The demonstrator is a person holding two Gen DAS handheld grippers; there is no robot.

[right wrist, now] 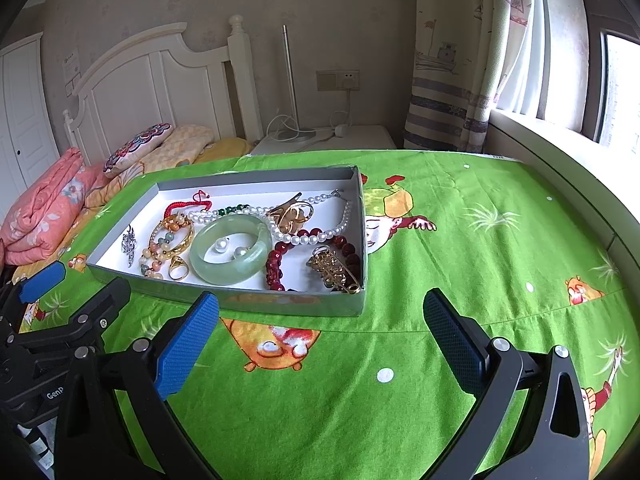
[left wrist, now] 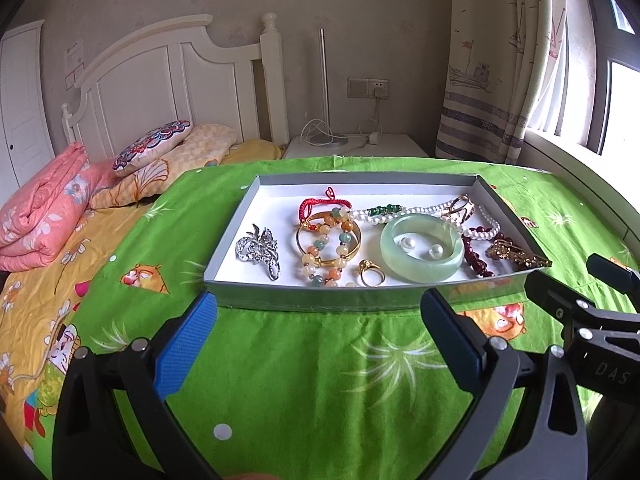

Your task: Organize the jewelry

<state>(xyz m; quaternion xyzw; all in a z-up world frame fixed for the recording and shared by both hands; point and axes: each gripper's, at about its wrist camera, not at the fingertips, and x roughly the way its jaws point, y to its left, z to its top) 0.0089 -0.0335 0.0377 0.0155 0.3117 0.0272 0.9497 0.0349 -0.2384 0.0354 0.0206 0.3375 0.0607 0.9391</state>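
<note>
1. We hold the left gripper low over the green cartoon-print cloth, its blue-padded fingers spread wide apart with nothing between them.
2. The right gripper hangs the same way over the cloth, fingers wide apart and empty; from its own camera the left gripper shows at about 9 o'clock.
3. The grey box with a white floor lies on the cloth at 12 o'clock from the left gripper, just past its fingertips, and toward 11 o'clock from the right gripper.
4. All the jewelry we can see lies inside that box. The pale green jade bangle lies flat near the front wall, with two loose pearls inside its ring.
5. At 9 o'clock from the bangle lie a gold ring, a gold bangle tangled with a multicolour bead bracelet, and a red cord behind them.
6. A silver brooch lies apart at the box's left end.
7. A pearl necklace runs behind the jade bangle; dark red beads and a gold clip fill the right end.
</note>
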